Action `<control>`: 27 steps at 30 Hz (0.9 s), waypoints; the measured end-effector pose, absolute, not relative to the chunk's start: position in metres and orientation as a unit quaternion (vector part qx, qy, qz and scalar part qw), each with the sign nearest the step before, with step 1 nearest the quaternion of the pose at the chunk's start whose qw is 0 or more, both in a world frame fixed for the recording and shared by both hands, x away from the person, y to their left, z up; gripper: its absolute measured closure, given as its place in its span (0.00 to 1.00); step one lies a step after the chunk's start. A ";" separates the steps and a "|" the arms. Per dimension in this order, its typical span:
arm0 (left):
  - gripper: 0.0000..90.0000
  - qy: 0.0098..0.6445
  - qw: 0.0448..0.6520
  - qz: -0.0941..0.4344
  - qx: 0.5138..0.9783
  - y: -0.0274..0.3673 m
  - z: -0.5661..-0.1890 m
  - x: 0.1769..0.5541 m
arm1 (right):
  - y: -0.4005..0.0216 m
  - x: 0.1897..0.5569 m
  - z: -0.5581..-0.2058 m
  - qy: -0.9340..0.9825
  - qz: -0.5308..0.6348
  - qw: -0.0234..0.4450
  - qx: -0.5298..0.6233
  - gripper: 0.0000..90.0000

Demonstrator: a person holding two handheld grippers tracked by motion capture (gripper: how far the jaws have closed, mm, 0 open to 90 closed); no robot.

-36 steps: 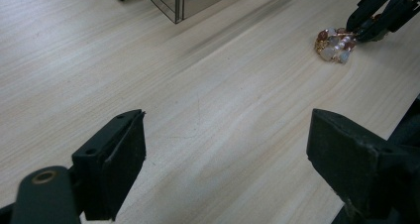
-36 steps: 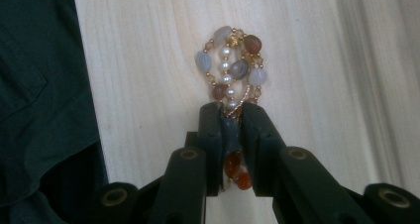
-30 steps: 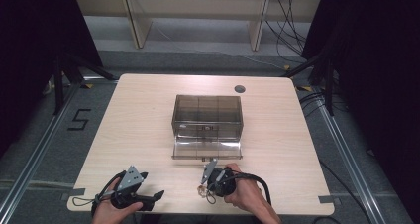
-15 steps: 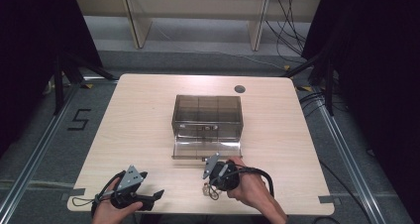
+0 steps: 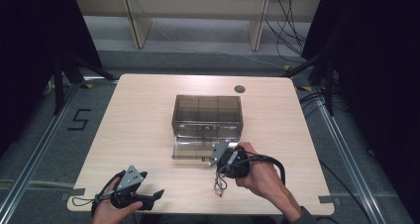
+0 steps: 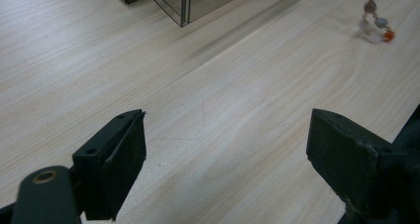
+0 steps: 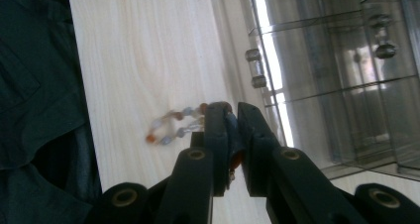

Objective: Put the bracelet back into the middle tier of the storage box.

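A beaded bracelet (image 7: 171, 127) with pale and orange beads hangs from my right gripper (image 7: 233, 116), whose jaws are shut on it. From above, the bracelet (image 5: 218, 184) dangles just over the table, below the right gripper (image 5: 225, 157), which is held beside the front of a smoky clear plastic drawer box (image 5: 207, 116). The box's lowest drawer (image 5: 190, 149) is pulled out. My left gripper (image 5: 153, 196) rests near the table's front left edge, open and empty; its jaws stand wide apart over bare wood, and the bracelet (image 6: 376, 26) shows far ahead of it.
The light wooden table (image 5: 138, 120) has a round grommet hole (image 5: 239, 89) at the back right. Shelving and cables lie on the floor behind it. A "5" mark (image 5: 79, 119) is on the floor at left.
My right gripper has risen and moved forward and right toward the box's open drawer, lifting the bracelet off the table. The left gripper has stayed put.
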State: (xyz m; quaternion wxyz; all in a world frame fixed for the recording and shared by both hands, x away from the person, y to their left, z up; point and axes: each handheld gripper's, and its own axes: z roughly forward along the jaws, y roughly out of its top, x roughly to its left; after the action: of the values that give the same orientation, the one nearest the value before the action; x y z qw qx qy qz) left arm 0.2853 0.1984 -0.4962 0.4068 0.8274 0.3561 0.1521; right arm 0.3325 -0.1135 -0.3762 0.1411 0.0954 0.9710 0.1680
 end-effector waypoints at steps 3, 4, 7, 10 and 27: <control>0.17 0.367 0.410 0.150 0.822 0.198 -0.497 0.284 | -0.116 0.334 -0.366 0.970 0.171 0.146 0.096 0.94; 0.17 0.367 0.410 0.150 0.822 0.198 -0.497 0.284 | -0.116 0.334 -0.366 0.970 0.171 0.146 0.096 0.94; 0.17 0.366 0.408 0.147 0.824 0.198 -0.497 0.284 | -0.118 0.338 -0.356 0.969 0.170 0.159 0.088 0.94; 0.17 0.363 0.409 0.150 0.824 0.198 -0.497 0.285 | -0.121 0.340 -0.343 0.968 0.164 0.168 0.088 0.94; 0.17 0.362 0.411 0.154 0.822 0.197 -0.497 0.285 | -0.129 0.348 -0.324 0.967 0.177 0.156 0.101 0.94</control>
State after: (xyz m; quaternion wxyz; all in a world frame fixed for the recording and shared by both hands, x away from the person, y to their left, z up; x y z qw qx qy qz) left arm 0.2849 0.1970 -0.4972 0.4113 0.8221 0.3623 0.1539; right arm 0.3484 -0.1290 -0.3238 0.1557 0.1010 0.9666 0.1768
